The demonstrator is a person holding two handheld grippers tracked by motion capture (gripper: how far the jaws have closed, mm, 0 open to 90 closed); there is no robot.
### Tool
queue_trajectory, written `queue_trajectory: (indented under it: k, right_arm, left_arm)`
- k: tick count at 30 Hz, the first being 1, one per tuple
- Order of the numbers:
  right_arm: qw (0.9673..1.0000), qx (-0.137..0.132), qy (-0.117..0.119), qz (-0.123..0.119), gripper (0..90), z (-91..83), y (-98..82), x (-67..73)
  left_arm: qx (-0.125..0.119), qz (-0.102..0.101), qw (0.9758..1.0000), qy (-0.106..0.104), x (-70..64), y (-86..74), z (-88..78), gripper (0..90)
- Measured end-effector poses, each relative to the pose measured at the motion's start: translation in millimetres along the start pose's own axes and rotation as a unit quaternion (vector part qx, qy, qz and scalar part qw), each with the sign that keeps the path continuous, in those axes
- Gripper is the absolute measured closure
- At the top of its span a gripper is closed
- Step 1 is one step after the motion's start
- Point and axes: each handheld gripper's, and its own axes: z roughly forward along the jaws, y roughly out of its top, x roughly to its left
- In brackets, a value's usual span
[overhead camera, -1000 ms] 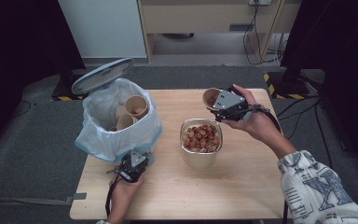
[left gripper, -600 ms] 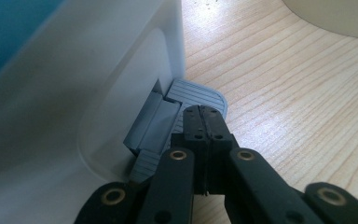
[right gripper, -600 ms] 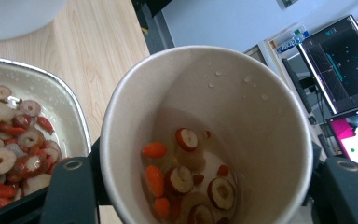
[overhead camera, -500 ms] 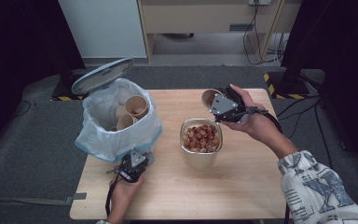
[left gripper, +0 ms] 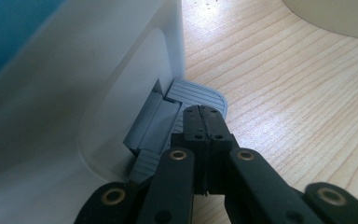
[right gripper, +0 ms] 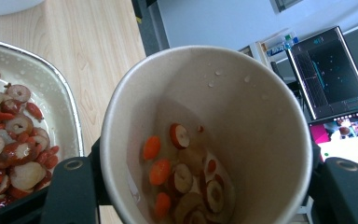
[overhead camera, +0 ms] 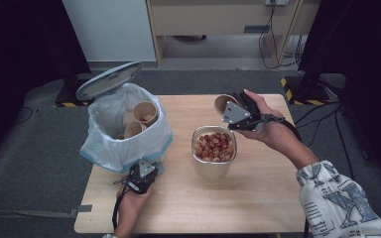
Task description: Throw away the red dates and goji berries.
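A paper cup (right gripper: 205,135) with date slices and orange berries at its bottom is clamped between the jaws of my right gripper (right gripper: 205,191). In the high view that right gripper (overhead camera: 228,108) holds the paper cup (overhead camera: 223,102) tilted just behind a metal bowl (overhead camera: 213,166) heaped with the same red fruit. My left gripper (left gripper: 204,119) is shut, its tips resting on the grey foot pedal (left gripper: 200,93) of a white bin (left gripper: 74,93). Seen from above, the left gripper (overhead camera: 150,169) sits at the bin's front corner and the bin lid (overhead camera: 108,79) stands open.
The bin (overhead camera: 124,129) is lined with a pale bag and holds several empty paper cups (overhead camera: 145,111). The bowl's rim (right gripper: 70,102) lies close to the left of the held cup. A cabinet and cables stand beyond the table's far edge (overhead camera: 218,95).
The right gripper has shifted slightly left and toward the bowl, turning the cup with it. The left gripper has stayed on the pedal.
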Motion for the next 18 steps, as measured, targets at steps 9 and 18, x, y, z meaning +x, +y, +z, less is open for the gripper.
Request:
queue_trajectory:
  k: [9,18]
  right_arm:
    - [0.9991,0.018,-0.016,-0.034,34.7,-1.4,3.9,1.1]
    - [0.9967,0.027,-0.028,-0.071,34.8,-4.5,10.8,2.6]
  left_arm:
    - [0.000,-0.001,1.0000,-0.001,0.3,0.0,0.0,89.4]
    - [0.000,-0.001,1.0000,-0.001,0.2,0.1,0.0,89.4]
